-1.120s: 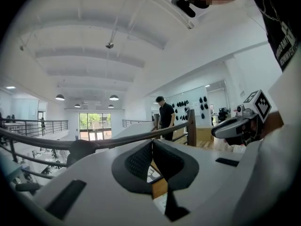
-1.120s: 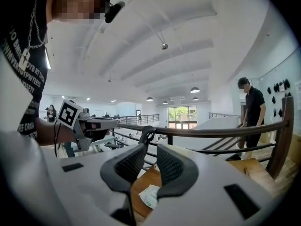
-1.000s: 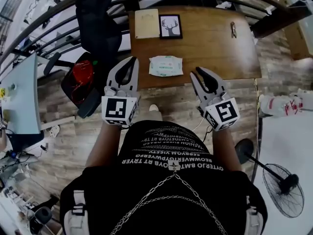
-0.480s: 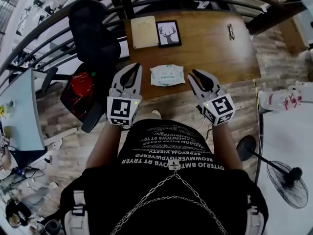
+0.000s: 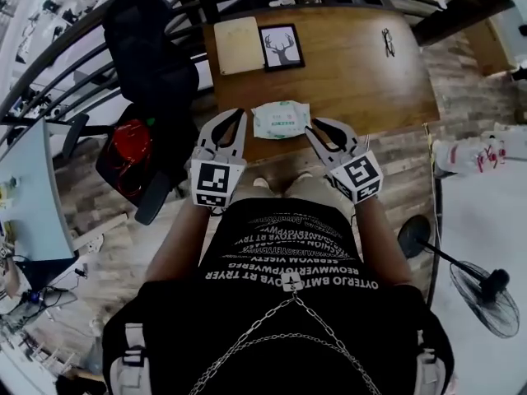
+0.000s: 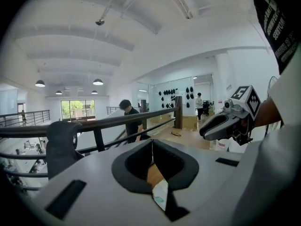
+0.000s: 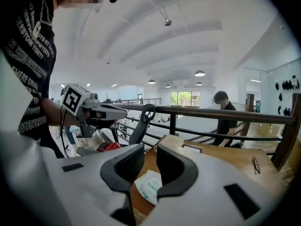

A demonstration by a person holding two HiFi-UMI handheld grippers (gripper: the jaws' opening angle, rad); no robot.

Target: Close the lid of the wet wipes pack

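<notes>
Bright, even daylight fills all three views, and shadows stay soft. In the left gripper view round ceiling lamps [image 6: 98, 82] glow and a far window [image 6: 77, 109] is washed pale. Fisheye distortion arches the railing [image 5: 82, 33] across the head view's upper left. The gripper views' corners fall black.

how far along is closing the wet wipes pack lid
Done: nothing visible; the wet wipes pack lies untouched on the table, lid state too small to tell. In hand: the left hand-held gripper, shut, and right hand-held gripper, slightly open, flank it, both empty. Still to do: reach the lid and press it down.
</notes>
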